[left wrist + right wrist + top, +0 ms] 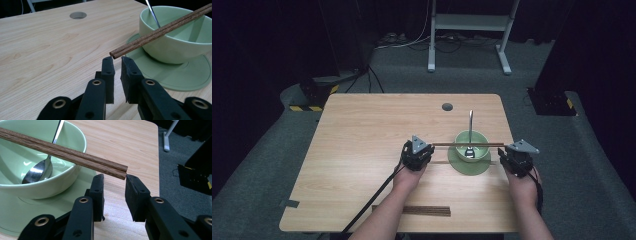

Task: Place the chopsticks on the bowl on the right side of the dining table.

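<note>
Resting across the rim of the green bowl (471,140), the chopsticks (468,144) span gripper to gripper. Left gripper (117,60) has jaws nearly together, w/ the pair's end just at the tips; contact there can't be told. Bowl sits on a green saucer (457,166), spoon (470,131) inside. Right gripper (113,180) stands a bit wider, the sticks' other end between the tips, pads apparently not pressing. Sticks look light, stiff, smooth wood, prob. apt to roll apart; best pinched near the ends, both together. A second bundle (427,210) lies at the near table (362,130) edge, detail too small to make out.
</note>
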{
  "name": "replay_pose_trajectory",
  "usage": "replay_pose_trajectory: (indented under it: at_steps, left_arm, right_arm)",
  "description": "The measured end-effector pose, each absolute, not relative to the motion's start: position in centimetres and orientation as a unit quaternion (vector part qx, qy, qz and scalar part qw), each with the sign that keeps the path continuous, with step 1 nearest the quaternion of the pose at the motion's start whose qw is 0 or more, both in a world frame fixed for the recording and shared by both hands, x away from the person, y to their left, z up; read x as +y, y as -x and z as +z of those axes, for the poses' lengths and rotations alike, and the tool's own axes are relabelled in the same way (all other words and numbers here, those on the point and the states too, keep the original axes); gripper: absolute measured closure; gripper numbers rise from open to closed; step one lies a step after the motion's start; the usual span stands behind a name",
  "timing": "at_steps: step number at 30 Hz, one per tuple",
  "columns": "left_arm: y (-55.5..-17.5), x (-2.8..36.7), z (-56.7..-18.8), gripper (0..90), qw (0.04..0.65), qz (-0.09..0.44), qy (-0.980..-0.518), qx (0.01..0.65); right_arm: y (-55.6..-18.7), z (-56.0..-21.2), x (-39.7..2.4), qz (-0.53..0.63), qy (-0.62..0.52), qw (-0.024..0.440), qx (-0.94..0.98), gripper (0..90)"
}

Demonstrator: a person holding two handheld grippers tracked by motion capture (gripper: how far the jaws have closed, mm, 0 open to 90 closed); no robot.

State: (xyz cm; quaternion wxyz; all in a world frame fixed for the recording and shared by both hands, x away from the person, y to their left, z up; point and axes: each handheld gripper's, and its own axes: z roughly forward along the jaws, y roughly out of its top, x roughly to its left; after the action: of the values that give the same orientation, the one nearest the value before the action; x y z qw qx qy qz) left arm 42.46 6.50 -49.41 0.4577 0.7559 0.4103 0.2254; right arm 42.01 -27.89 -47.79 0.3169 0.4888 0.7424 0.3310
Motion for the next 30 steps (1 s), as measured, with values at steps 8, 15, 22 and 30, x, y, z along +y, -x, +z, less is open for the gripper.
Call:
replay_pose_trajectory:
  at_steps: [8,15,22,30]
  left_arm:
    - [-42.4,6.7,-49.3,74.4,0.453,0.223,-0.757,0.414]
    - [-42.2,7.0,-49.3,64.3,0.457,0.222,-0.757,0.411]
    - [-41.8,7.3,-49.3,46.9,0.458,0.218,-0.756,0.414]
    - [-41.1,9.6,-49.2,28.1,0.458,0.187,-0.763,0.417]
  right_arm:
    - [-41.8,-47.5,-28.1,0.333,-0.491,0.316,0.741,64.6]
    - [-41.6,-47.5,-28.0,0.338,-0.490,0.317,0.739,59.7]
    - [-40.8,-47.3,-27.8,0.344,-0.487,0.316,0.738,52.4]
    - [-38.9,-46.9,-26.9,0.369,-0.480,0.296,0.739,39.4]
